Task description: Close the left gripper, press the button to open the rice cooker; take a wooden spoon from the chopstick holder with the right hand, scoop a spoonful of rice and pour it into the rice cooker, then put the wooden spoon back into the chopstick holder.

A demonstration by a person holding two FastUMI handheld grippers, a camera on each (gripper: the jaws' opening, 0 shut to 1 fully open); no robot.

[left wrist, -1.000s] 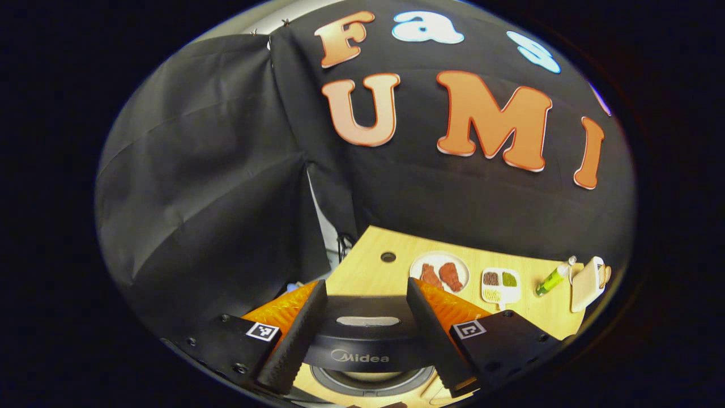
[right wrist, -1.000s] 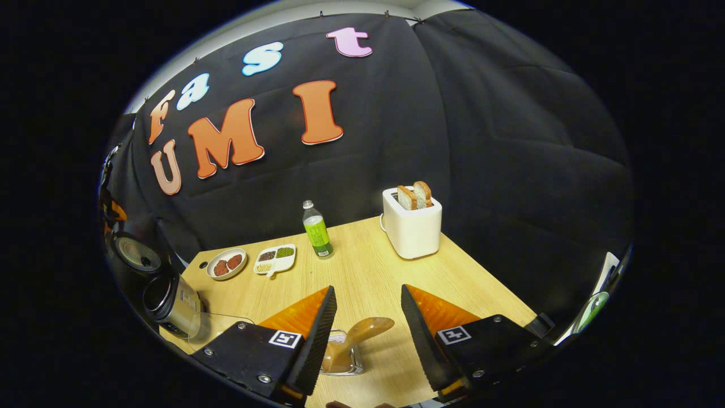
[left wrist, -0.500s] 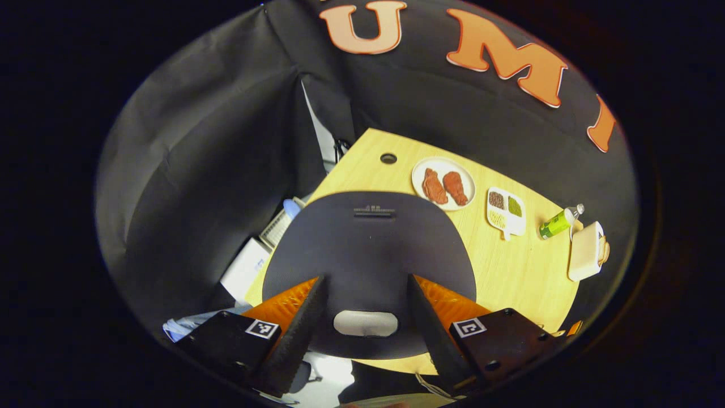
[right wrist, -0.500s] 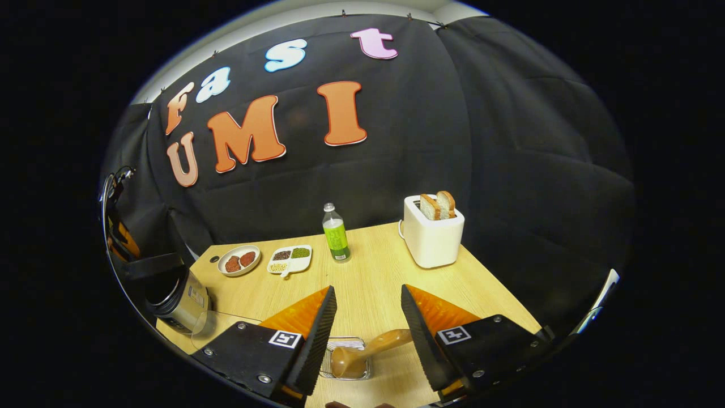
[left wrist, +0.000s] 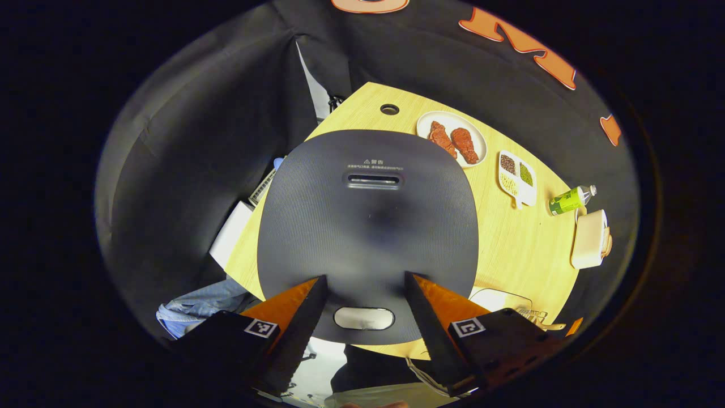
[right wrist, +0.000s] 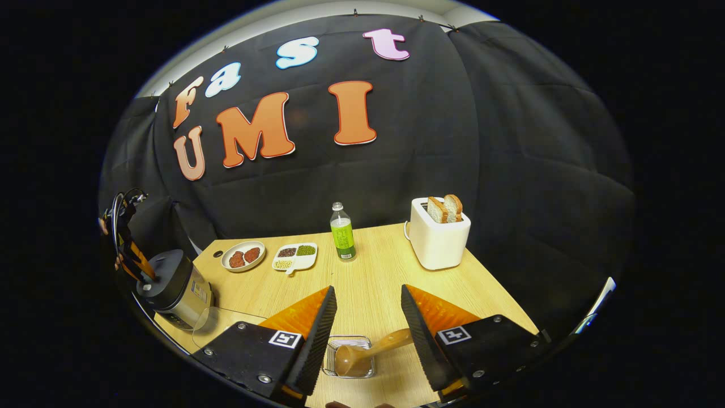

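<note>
Step in hand: the lid is shut and the button is not yet pressed, so this is judged to be the opening step.
Left gripper: held above the rice cooker, looking down on its dark lid; the fingers are seen spread apart, not closed as the task asks.
Button bearing: the pale oval button is framed right between the left fingers, at the lid's near edge, its long axis lying across the gap from finger to finger.
Nearer hand: the left gripper is placed over the button; in the right gripper view the cooker is seen well off at the table's far left corner.
Right gripper: spread open, nothing gripped.
Wooden spoon: seen just below and ahead of the right fingers, bowl down in the wire chopstick holder, handle leaning up toward the right-hand finger.
Next move, as judged: the left fingers are to be closed first, then brought down onto the button.
Risk: with the fingers left apart, the button could be straddled and missed.
</note>
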